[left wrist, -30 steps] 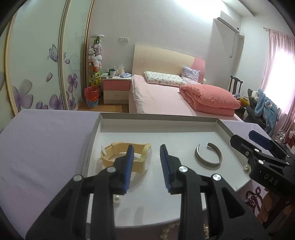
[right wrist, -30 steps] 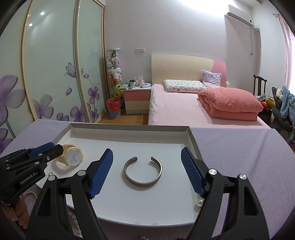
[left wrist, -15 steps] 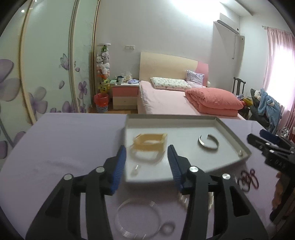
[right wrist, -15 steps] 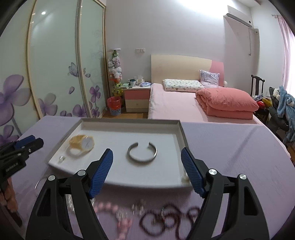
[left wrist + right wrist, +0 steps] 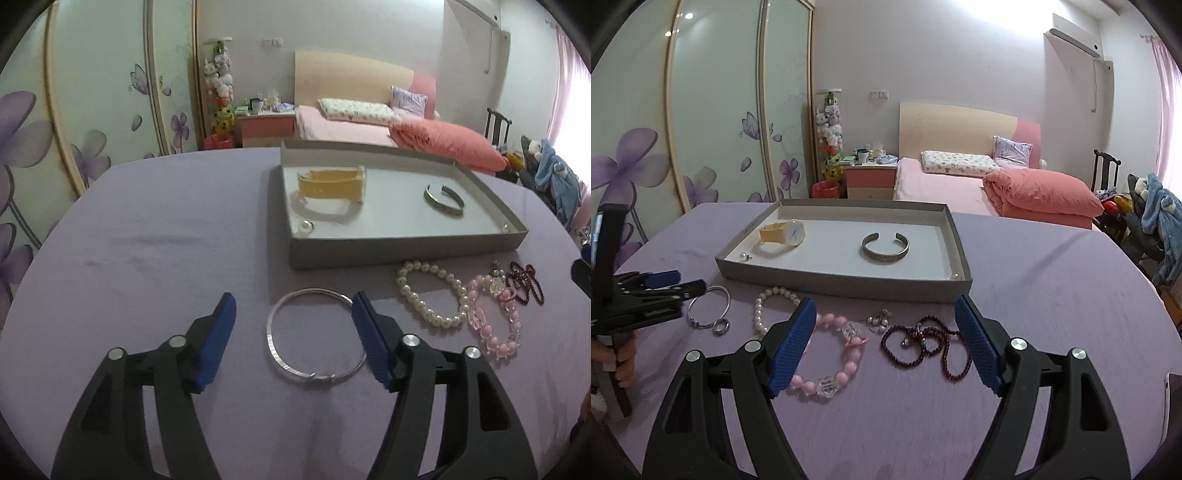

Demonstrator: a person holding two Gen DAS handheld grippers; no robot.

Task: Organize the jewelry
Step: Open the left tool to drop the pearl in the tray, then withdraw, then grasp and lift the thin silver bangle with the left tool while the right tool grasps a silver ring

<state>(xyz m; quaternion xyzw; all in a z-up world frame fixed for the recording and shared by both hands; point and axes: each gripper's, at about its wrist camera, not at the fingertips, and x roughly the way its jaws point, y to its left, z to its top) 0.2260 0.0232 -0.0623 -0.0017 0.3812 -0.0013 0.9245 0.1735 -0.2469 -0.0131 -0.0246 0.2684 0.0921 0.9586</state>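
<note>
Silver bangle lies low in the frame on the purple tablecloth, between the spread, empty fingers of the left tongs; closing on its thin rim would likely work best. Right tongs gape empty above pink beads. Farther up, the tray holds a yellow watch and cuff.

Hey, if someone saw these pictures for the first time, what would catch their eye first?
Probably the shallow tray on the purple tablecloth, holding a yellow watch and a silver cuff. In front of it, more jewelry lies in a row on the cloth: a thin bangle, pearl bracelet, pink bead bracelet and dark red beads. The left hand-held gripper and the right hand-held gripper are both open over that row.
</note>
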